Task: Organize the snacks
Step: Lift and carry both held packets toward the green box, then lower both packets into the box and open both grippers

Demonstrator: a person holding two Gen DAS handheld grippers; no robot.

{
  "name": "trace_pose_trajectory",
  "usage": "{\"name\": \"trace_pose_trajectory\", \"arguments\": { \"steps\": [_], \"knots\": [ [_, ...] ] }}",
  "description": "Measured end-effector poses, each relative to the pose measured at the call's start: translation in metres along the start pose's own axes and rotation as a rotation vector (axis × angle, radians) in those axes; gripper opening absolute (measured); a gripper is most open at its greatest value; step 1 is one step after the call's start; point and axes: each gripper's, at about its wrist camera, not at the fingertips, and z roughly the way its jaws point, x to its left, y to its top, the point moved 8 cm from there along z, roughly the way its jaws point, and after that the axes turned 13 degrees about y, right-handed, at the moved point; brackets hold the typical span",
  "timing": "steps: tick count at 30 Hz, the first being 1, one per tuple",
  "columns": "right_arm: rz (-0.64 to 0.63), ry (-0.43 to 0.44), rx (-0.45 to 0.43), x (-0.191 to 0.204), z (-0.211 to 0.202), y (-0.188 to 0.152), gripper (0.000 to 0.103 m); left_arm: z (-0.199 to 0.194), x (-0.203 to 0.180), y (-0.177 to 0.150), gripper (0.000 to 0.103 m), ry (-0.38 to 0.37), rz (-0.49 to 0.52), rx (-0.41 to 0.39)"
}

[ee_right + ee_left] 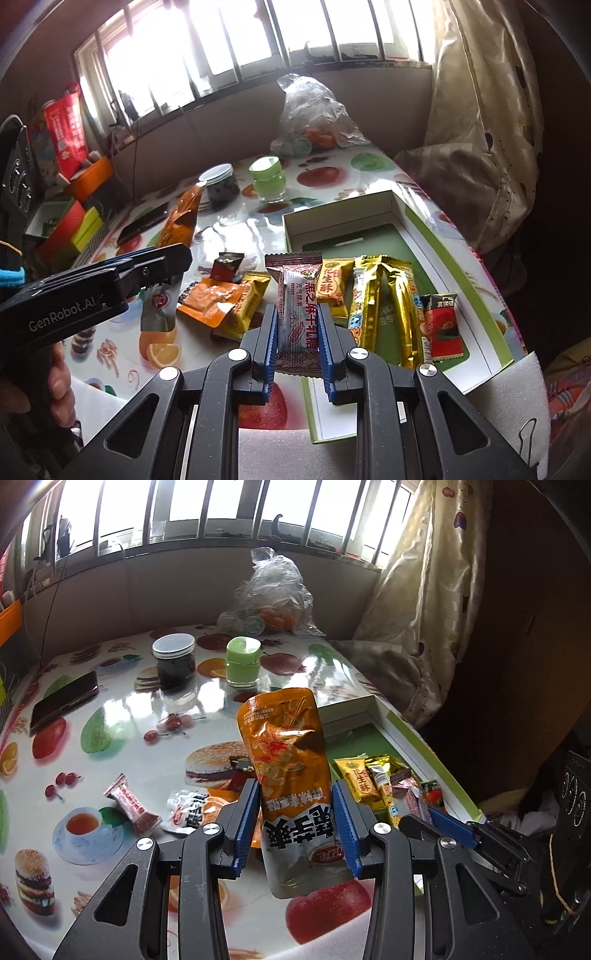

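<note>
Left gripper [297, 821] clamped on an orange pouch [286, 753], held upright above the table [122, 716], just left of the box [424, 734]. Right gripper [297, 341] pinched on a brown-and-white candy [297, 314], raised over the box's [436, 236] left edge. In the box, at 3 o'clock from the candy: yellow bar [334, 286], gold sticks [384, 306], red sweet [445, 325]. On the table at 9 o'clock: orange packet [212, 301], yellow packet [245, 304]. At 12 o'clock: dark jar [173, 661], green jar [242, 661].
</note>
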Motion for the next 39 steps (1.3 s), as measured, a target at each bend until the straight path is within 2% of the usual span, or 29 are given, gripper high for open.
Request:
{"name": "trace_pose_trajectory", "arguments": {
  "steps": [14, 29, 34, 39],
  "knots": [
    [0.063, -0.112, 0.023, -0.047, -0.003, -0.006, 0.019, 0.03, -0.049, 0.007, 0.042, -0.118, 0.023, 0.067],
    [0.045, -0.204, 0.054, -0.067, 0.004, -0.017, 0.019, 0.061, -0.078, -0.003, 0.042, -0.118, 0.064, 0.14],
    [0.016, -0.215, 0.05, -0.064, 0.006, -0.019, 0.019, 0.068, -0.086, -0.006, 0.042, -0.115, 0.081, 0.156],
    [0.029, -0.189, 0.046, -0.063, 0.005, -0.019, 0.019, 0.068, -0.088, -0.007, 0.044, -0.102, 0.094, 0.151]
  ]
}}
